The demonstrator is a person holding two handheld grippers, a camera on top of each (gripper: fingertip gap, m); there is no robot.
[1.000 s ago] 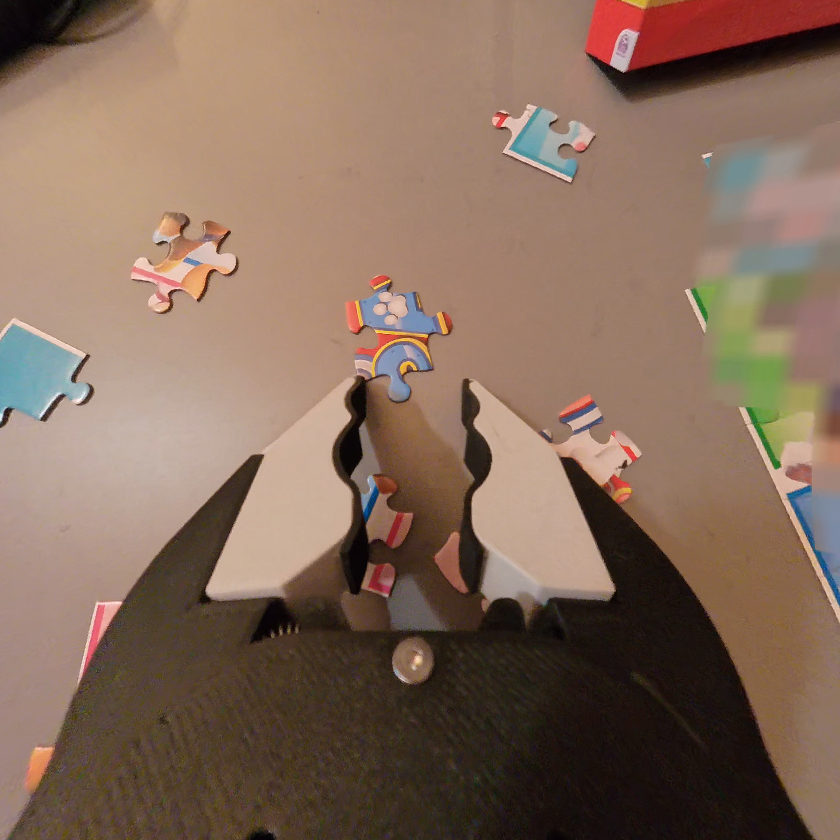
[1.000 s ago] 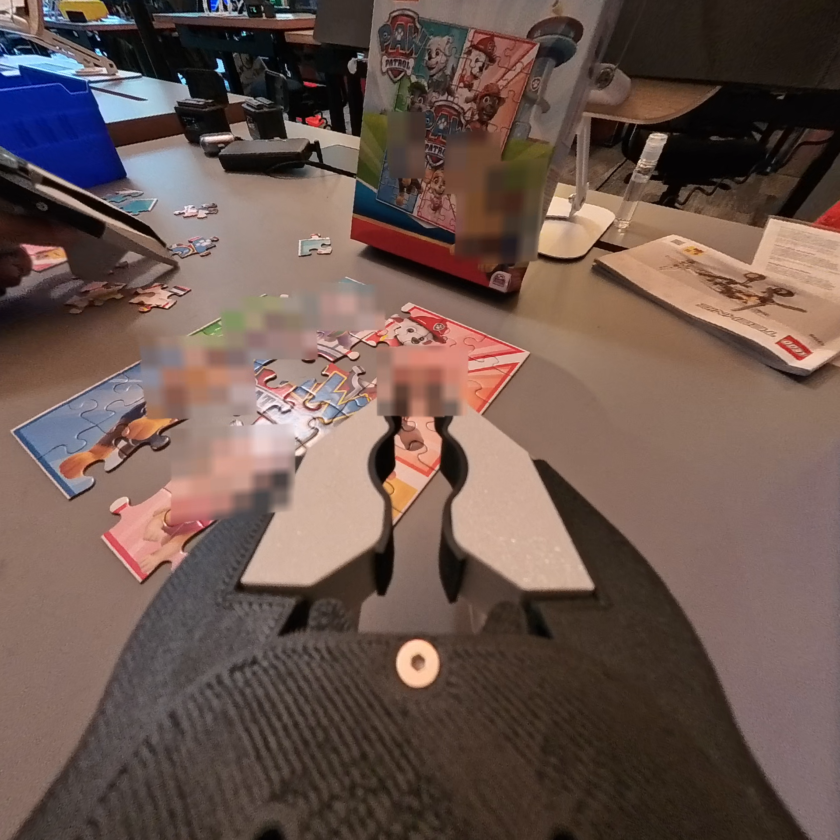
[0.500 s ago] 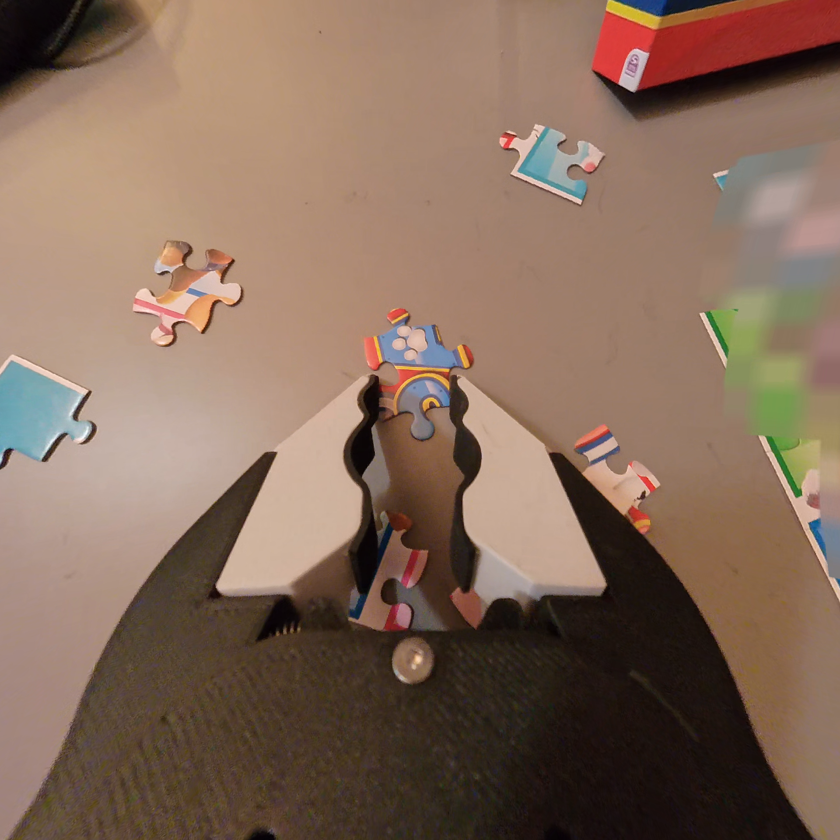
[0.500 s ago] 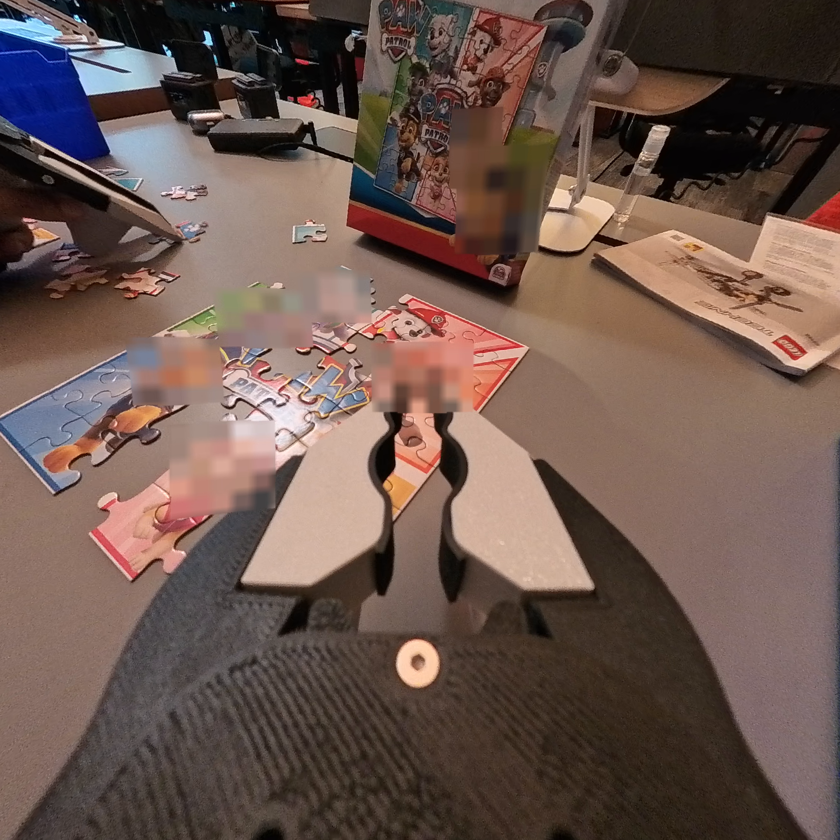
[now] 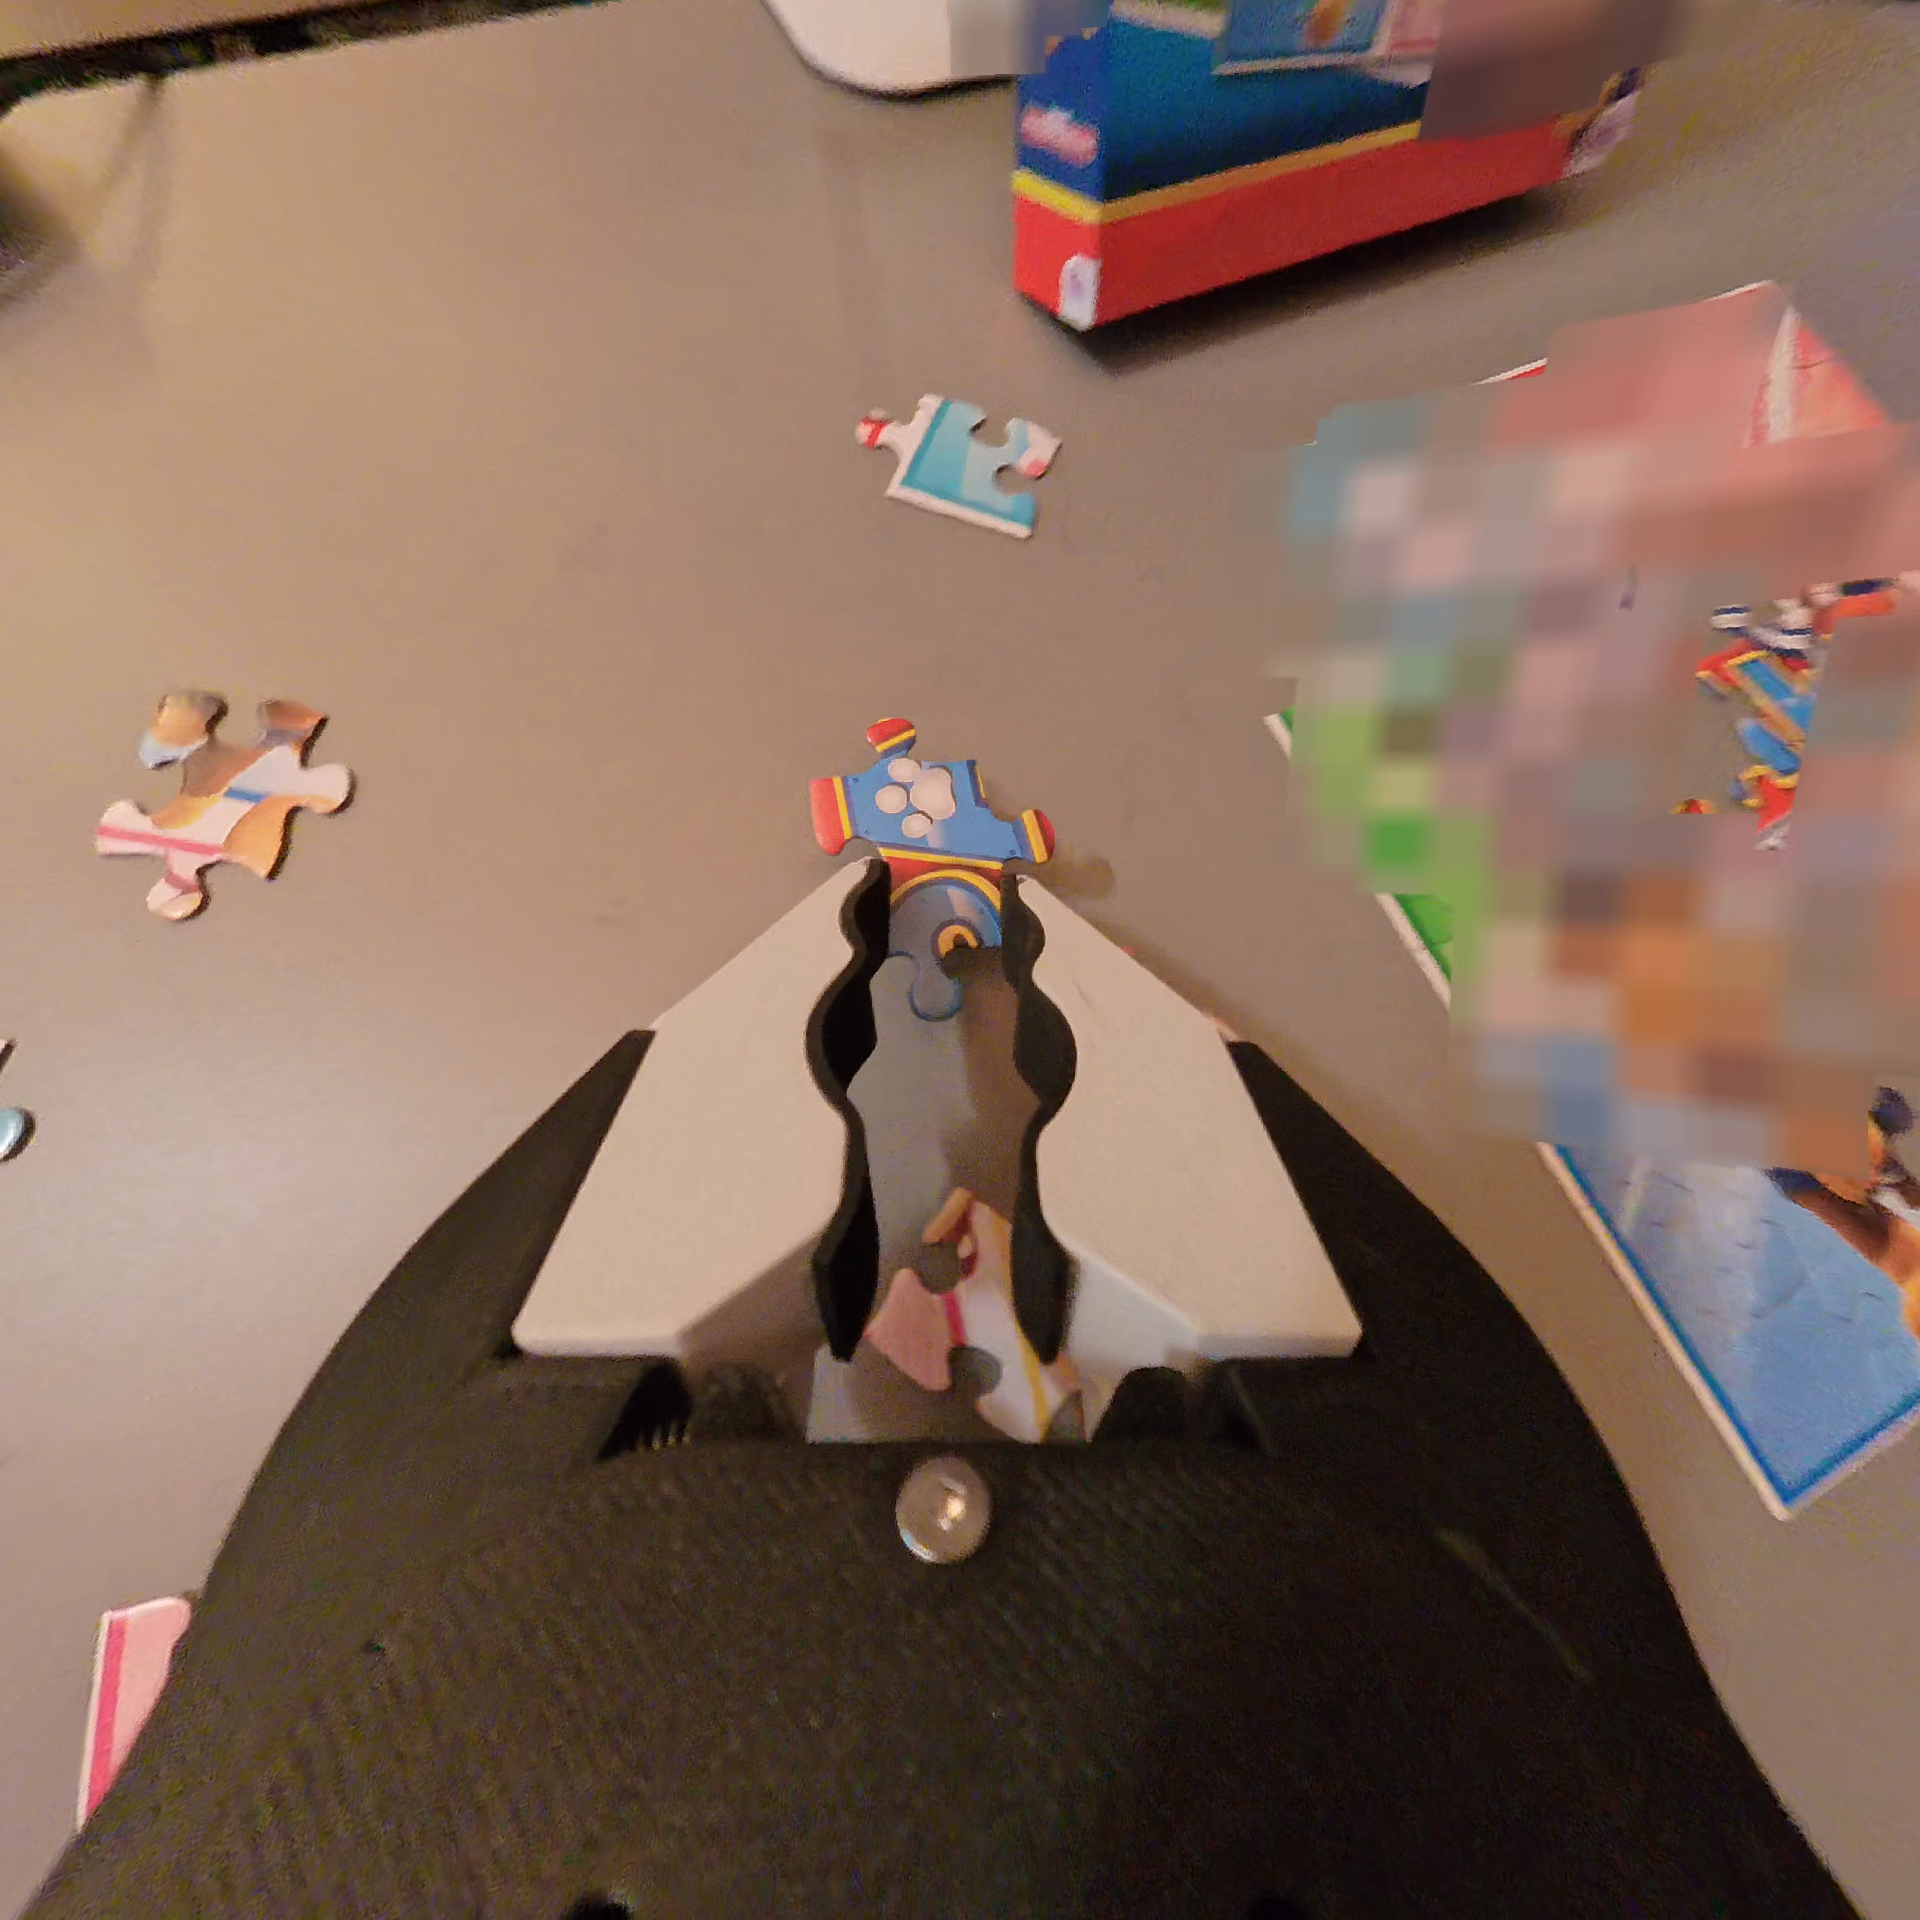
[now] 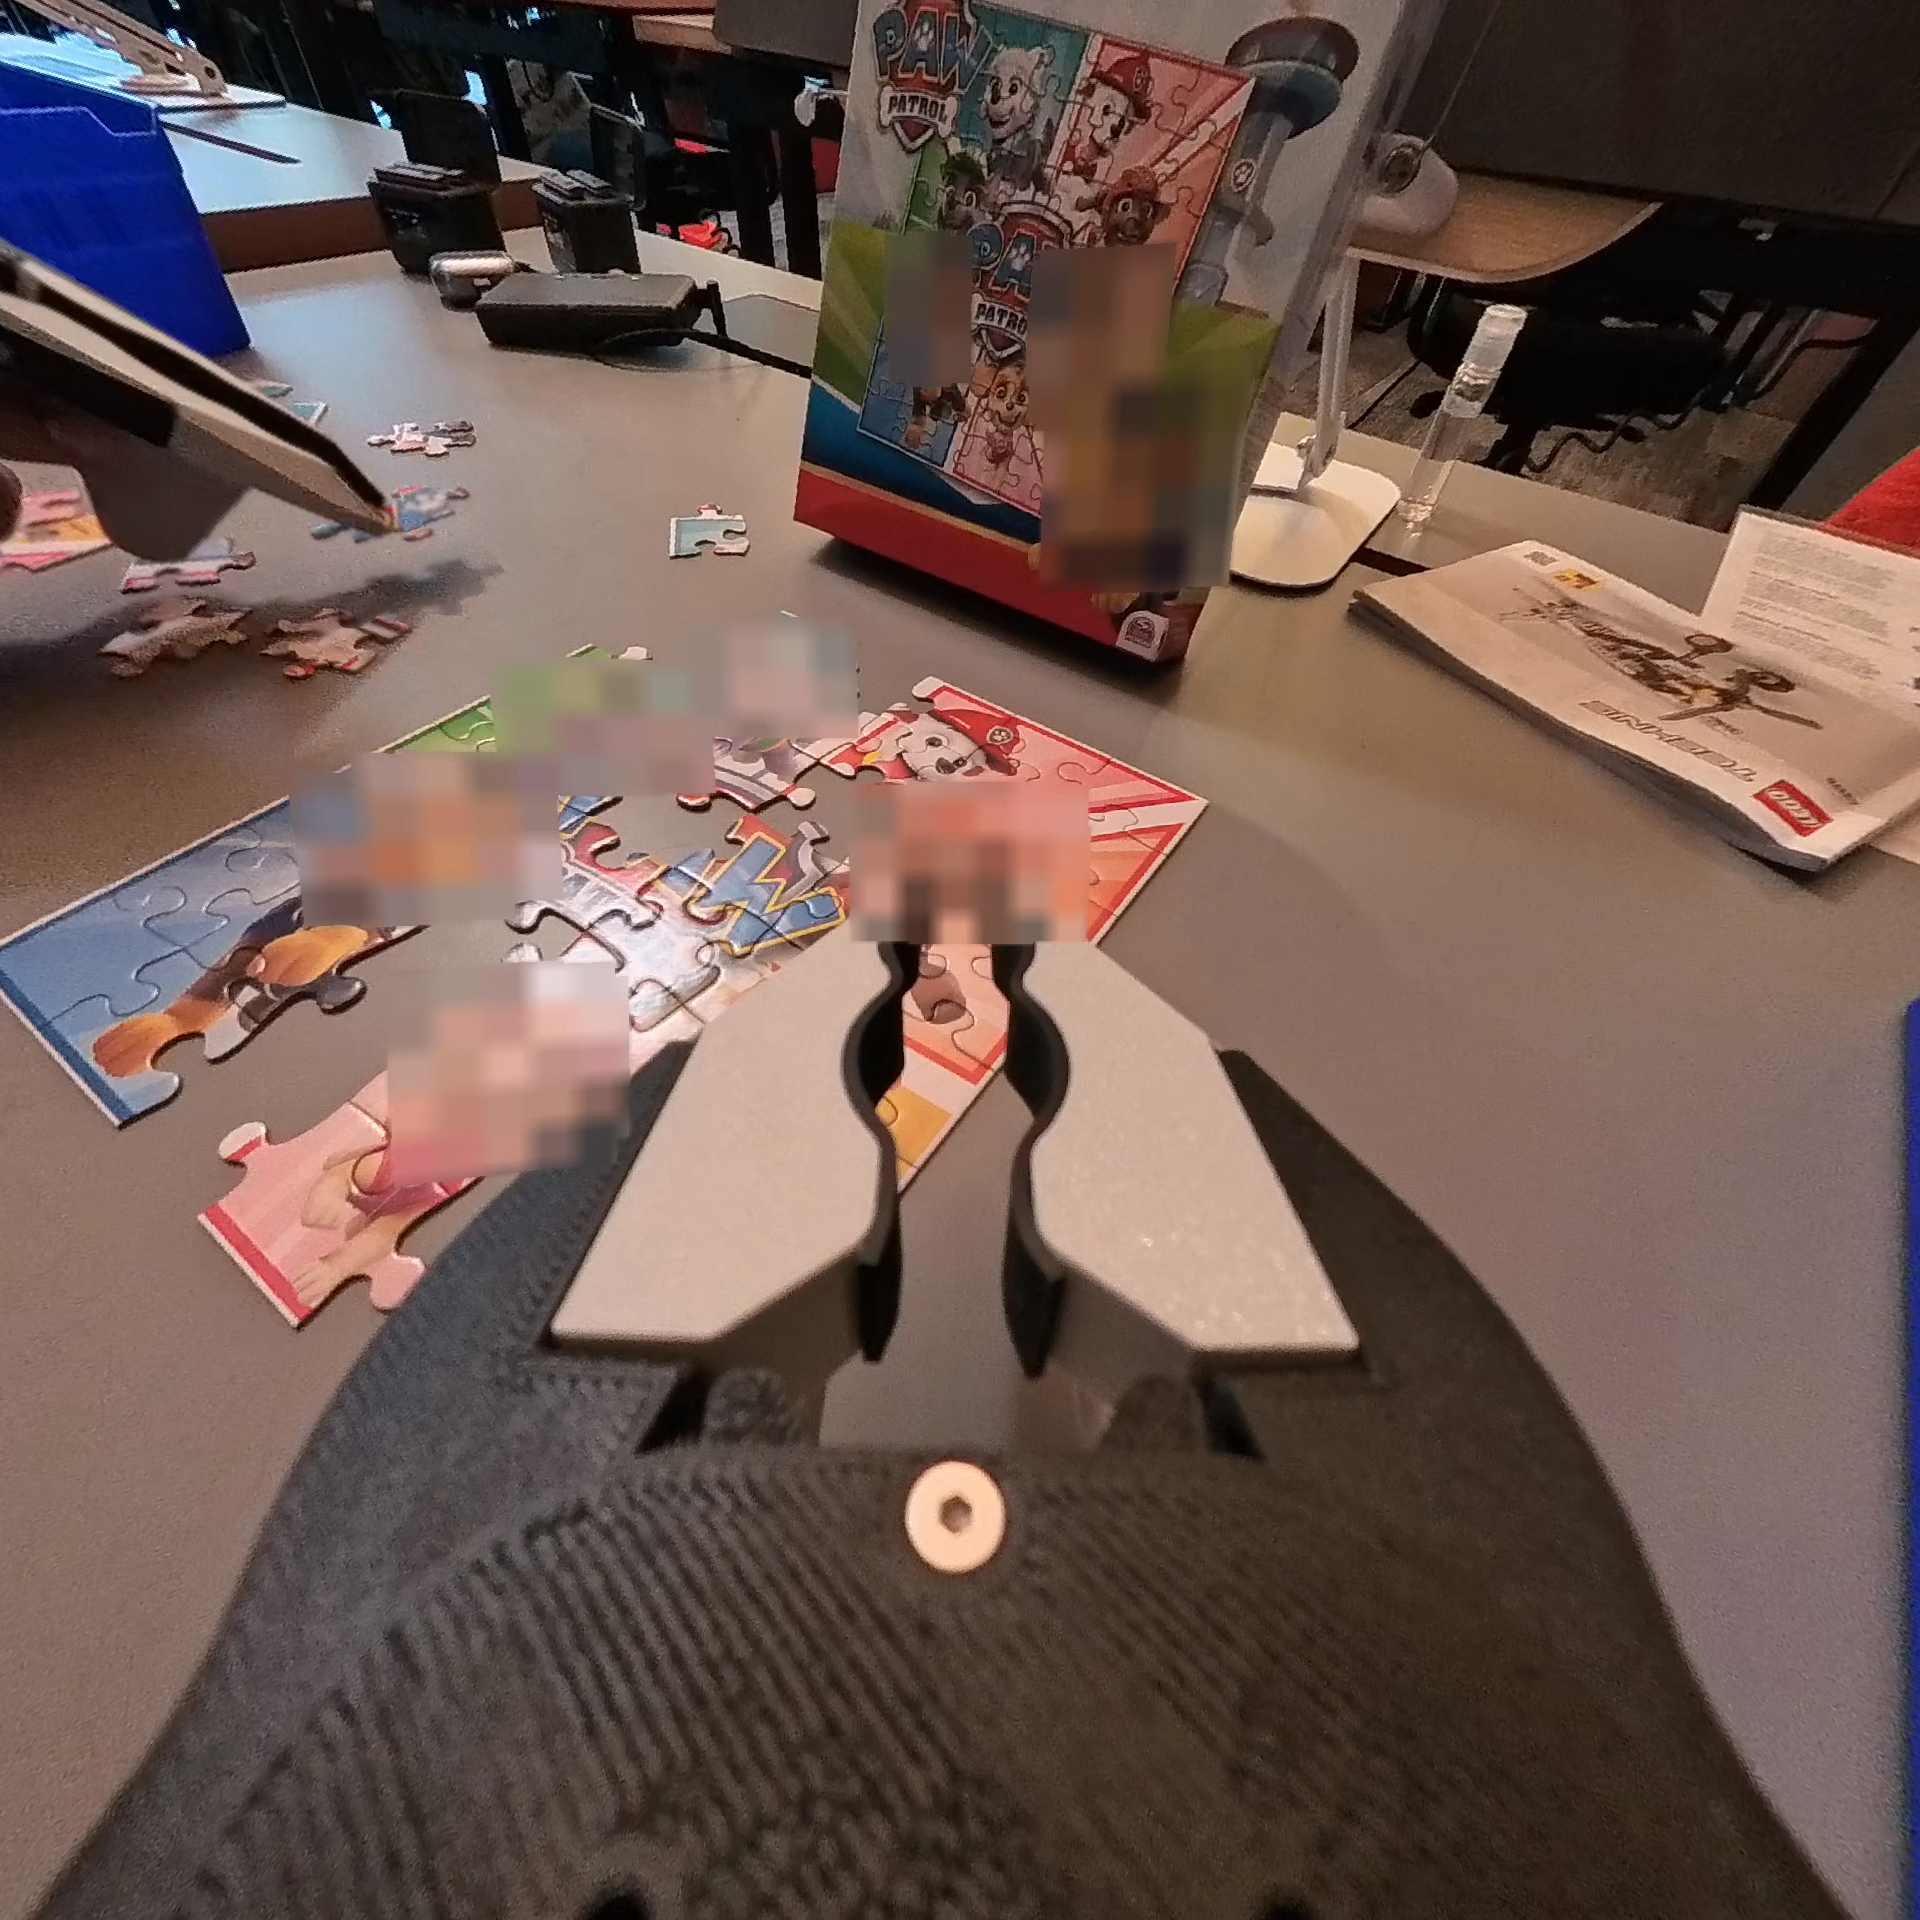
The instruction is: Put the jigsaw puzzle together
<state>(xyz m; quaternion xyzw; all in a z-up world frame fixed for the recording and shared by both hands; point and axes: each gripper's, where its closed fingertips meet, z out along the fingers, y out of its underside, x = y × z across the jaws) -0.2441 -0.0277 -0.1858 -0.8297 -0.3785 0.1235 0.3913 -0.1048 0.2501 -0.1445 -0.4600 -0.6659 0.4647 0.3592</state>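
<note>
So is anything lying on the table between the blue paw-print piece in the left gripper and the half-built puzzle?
Nothing visible does. The blue paw-print piece sits clamped in the left gripper, and bare table runs from it to the assembled puzzle's edge.

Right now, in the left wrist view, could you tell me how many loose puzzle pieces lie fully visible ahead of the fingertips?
2: a teal piece near the puzzle box, and an orange-and-pink piece far left. A third, blue-and-red piece sits clamped in the left hand-held gripper. Others are partly hidden.
</note>
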